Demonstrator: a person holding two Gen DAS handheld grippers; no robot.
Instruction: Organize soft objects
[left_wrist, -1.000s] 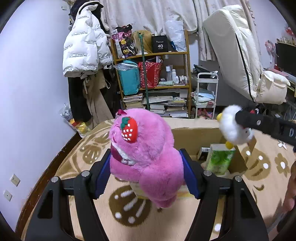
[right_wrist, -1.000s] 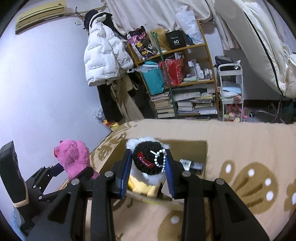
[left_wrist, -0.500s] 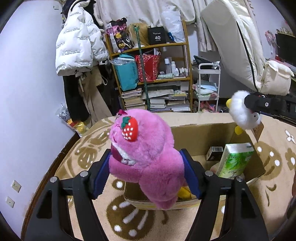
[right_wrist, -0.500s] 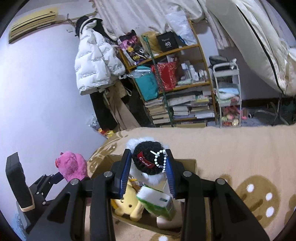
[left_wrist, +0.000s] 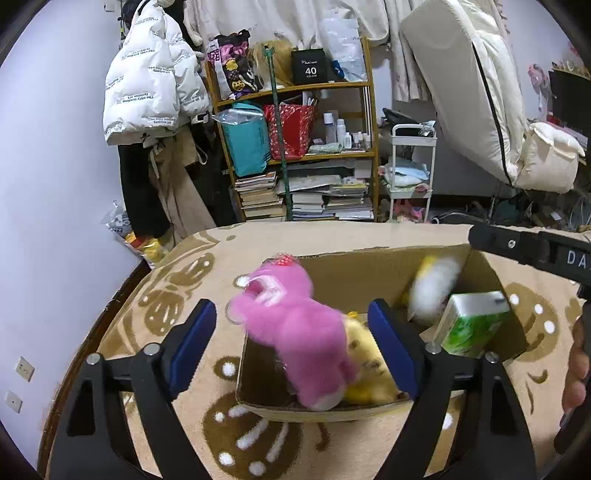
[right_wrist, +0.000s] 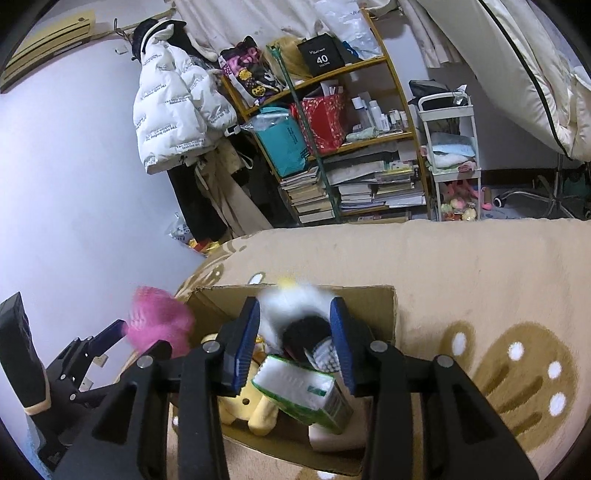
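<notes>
Change: both grippers had released their toys since the earlier frame.
Left gripper (left_wrist: 291, 328): fingers spread; one pink plush (left_wrist: 295, 332) lay head-away over the cardboard box (left_wrist: 354, 269) rim.
Right gripper (right_wrist: 293, 339): fingers apart; one blurred white plush (right_wrist: 291, 310) between them, inside box.

Our left tongs (left_wrist: 291, 328) and right tongs (right_wrist: 295, 338) are black plastic, blue pads (left_wrist: 194, 338), silver screws; bare hand (left_wrist: 576, 369) at 3 o'clock.

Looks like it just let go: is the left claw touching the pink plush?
Apart. The left wrist view shows the left claw open, gaps beside the pink plush.
</notes>
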